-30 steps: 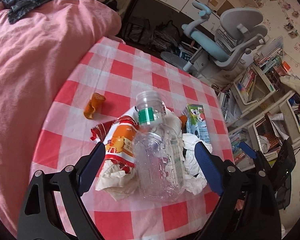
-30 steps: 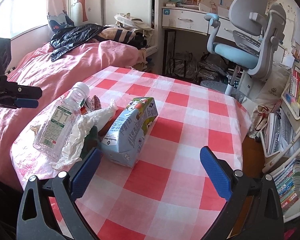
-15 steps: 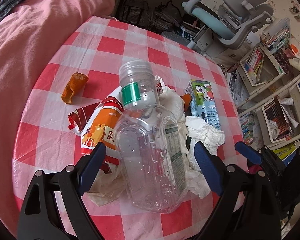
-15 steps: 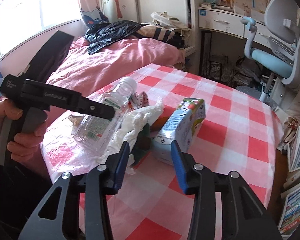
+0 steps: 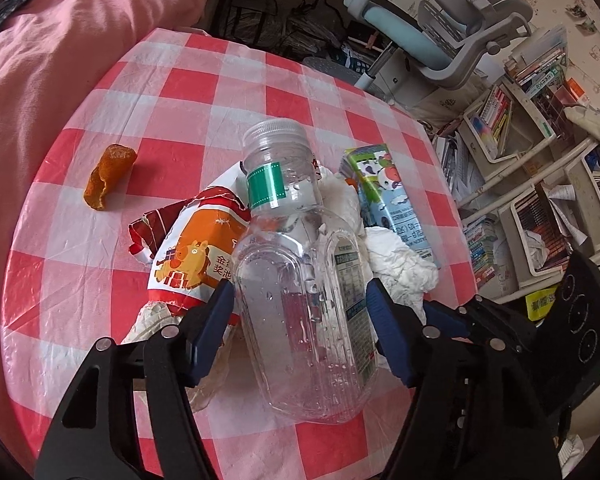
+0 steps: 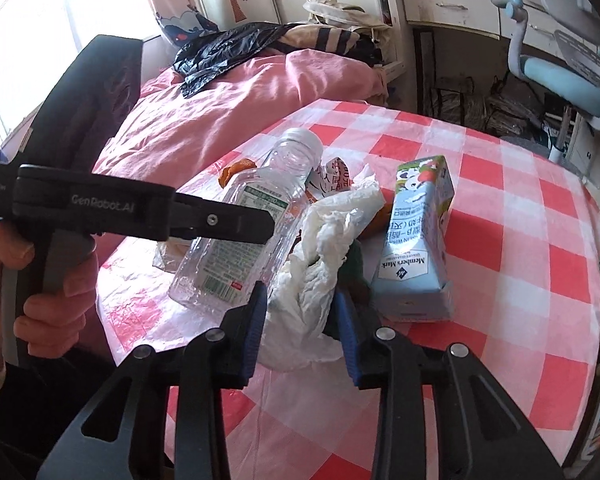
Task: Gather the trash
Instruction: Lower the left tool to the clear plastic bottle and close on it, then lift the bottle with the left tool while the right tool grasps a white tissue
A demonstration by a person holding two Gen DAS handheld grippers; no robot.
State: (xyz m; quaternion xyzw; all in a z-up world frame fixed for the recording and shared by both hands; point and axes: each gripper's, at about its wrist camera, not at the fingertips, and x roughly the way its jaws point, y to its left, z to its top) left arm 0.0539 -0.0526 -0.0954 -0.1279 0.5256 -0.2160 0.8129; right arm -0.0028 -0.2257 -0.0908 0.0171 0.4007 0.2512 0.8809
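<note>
Lying on the checked table (image 5: 180, 80), the clear bottle (image 5: 304, 304) is clamped by the left gripper (image 5: 300, 296), just closing; crumpled tissue (image 6: 320, 256) is apparently pinched by the right gripper (image 6: 300, 300), likewise closing.

It was a child's bedroom at home: a pink-quilted bed (image 6: 236, 120), a desk (image 6: 452, 4) with swivel chair (image 5: 472, 28), and crammed bookshelves (image 5: 540, 152) surrounded the checked worktop (image 6: 520, 208).

The bottle (image 5: 300, 280) hides much of the snack wrapper (image 5: 192, 256); tissue (image 6: 320, 256) covers a dark green item (image 6: 354, 264) at the carton's nine o'clock.
</note>
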